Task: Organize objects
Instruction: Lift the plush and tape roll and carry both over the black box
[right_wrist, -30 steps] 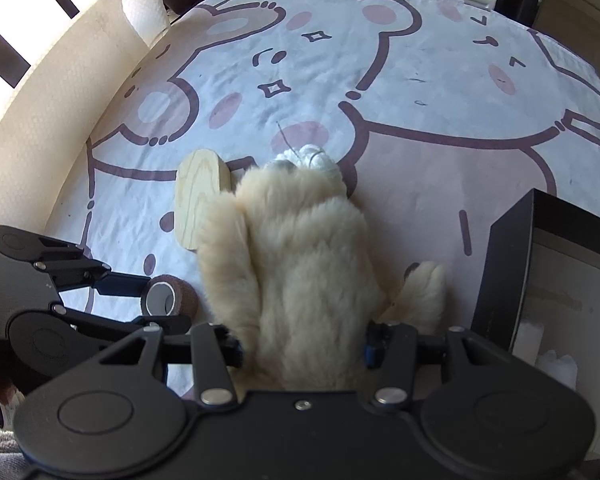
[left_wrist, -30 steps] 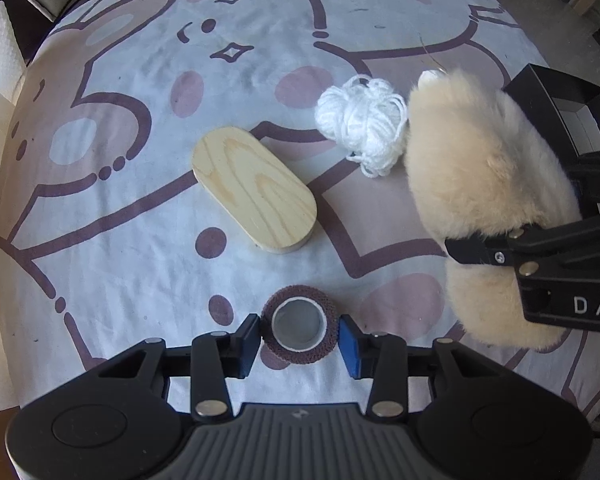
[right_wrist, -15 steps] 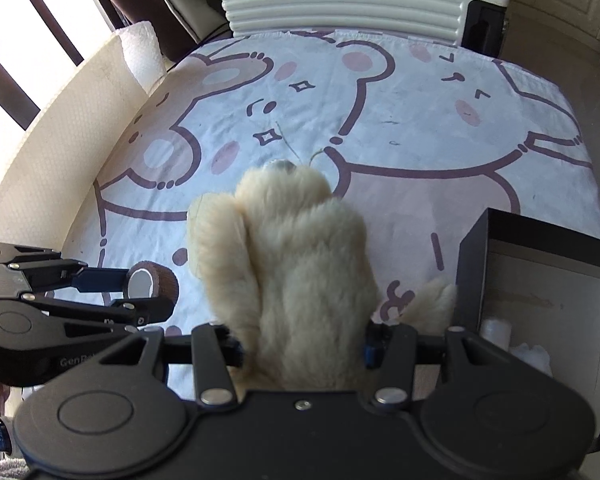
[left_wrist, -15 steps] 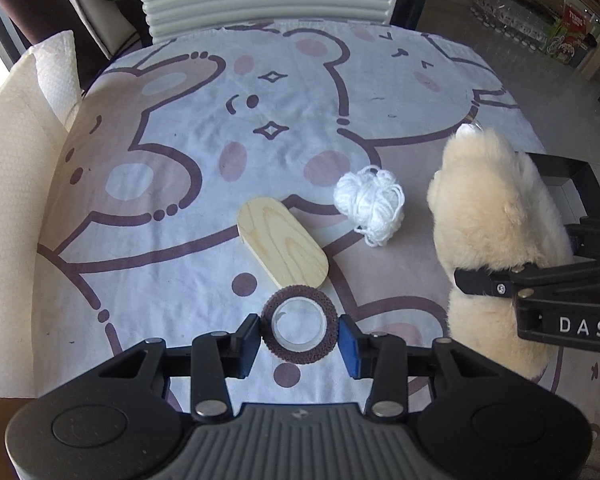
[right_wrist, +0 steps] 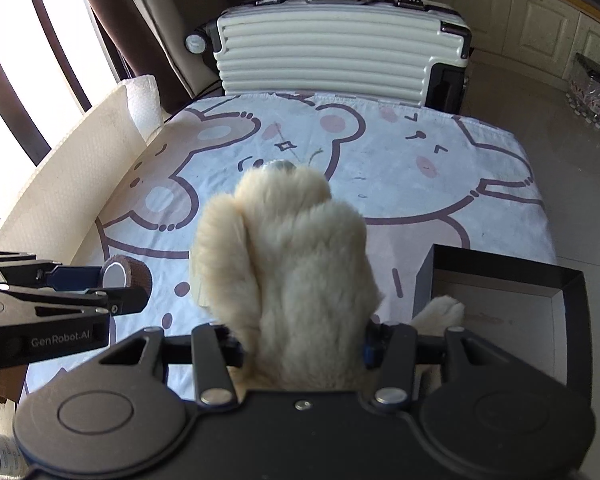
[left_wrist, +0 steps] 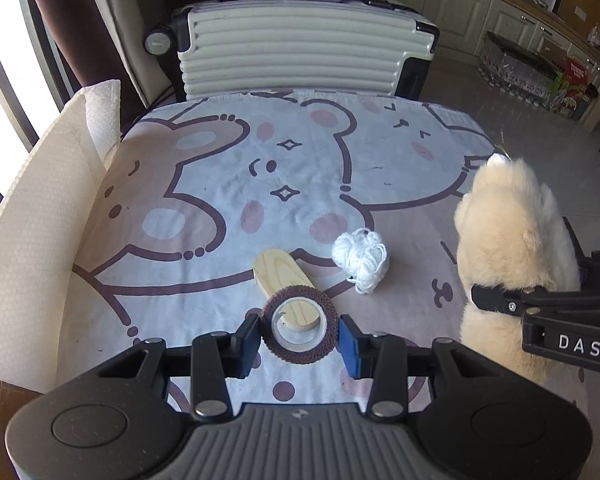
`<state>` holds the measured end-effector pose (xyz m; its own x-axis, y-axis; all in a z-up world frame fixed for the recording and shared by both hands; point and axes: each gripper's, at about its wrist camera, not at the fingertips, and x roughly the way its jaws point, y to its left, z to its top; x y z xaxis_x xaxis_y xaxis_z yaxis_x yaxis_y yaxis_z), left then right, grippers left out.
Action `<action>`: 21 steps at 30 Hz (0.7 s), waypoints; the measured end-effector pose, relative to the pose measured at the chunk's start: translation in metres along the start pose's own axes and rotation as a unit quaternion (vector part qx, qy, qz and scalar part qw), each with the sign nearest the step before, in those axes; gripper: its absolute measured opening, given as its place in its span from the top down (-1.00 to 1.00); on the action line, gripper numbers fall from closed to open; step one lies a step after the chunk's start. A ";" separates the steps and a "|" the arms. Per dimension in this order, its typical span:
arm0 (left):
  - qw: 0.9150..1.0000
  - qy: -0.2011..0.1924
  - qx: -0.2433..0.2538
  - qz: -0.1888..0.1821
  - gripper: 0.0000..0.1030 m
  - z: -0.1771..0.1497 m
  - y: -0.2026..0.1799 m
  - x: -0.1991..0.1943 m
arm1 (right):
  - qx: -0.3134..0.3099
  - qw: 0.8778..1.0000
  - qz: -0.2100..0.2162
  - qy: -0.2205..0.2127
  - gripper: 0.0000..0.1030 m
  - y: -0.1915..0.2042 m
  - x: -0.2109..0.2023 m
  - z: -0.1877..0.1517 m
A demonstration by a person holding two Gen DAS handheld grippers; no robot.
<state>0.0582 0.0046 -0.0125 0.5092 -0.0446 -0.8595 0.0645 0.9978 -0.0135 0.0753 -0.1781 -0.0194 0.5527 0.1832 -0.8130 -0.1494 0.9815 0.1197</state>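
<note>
My left gripper (left_wrist: pixel 299 334) is shut on a dark red tape roll (left_wrist: pixel 299 325) and holds it above the bear-print sheet (left_wrist: pixel 220 184); the roll also shows in the right wrist view (right_wrist: pixel 126 276). My right gripper (right_wrist: pixel 304 346) is shut on a cream plush toy (right_wrist: pixel 288 264), held upright in the air, also seen at the right of the left wrist view (left_wrist: pixel 512 252). An oval wooden board (left_wrist: pixel 282 276) and a white yarn ball (left_wrist: pixel 362 258) lie on the sheet ahead of the left gripper.
An open black box (right_wrist: pixel 500 312) sits at the right, beside the plush. A ribbed white suitcase (left_wrist: pixel 300 56) stands past the far edge. A white padded roll (left_wrist: pixel 40 216) lines the left edge. Floor lies to the right.
Both grippers have risen and pulled back with their loads. The tape roll left the sheet; the plush came up beside the black box. The board and yarn stayed put.
</note>
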 end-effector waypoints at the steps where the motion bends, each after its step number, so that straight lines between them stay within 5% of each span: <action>1: 1.000 -0.004 -0.004 0.000 0.17 0.000 0.001 -0.003 | 0.003 1.000 -0.002 -0.007 0.05 0.000 -0.004 0.000; 21: 0.996 -0.075 -0.051 0.027 0.17 -0.003 0.013 -0.046 | 0.010 0.995 -0.040 -0.086 0.05 -0.004 -0.046 0.001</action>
<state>0.0328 0.0199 0.0252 0.6328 0.0100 -0.7742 -0.0495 0.9984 -0.0276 0.0512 -0.1901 0.0177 0.6942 0.1101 -0.7113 -0.0849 0.9939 0.0710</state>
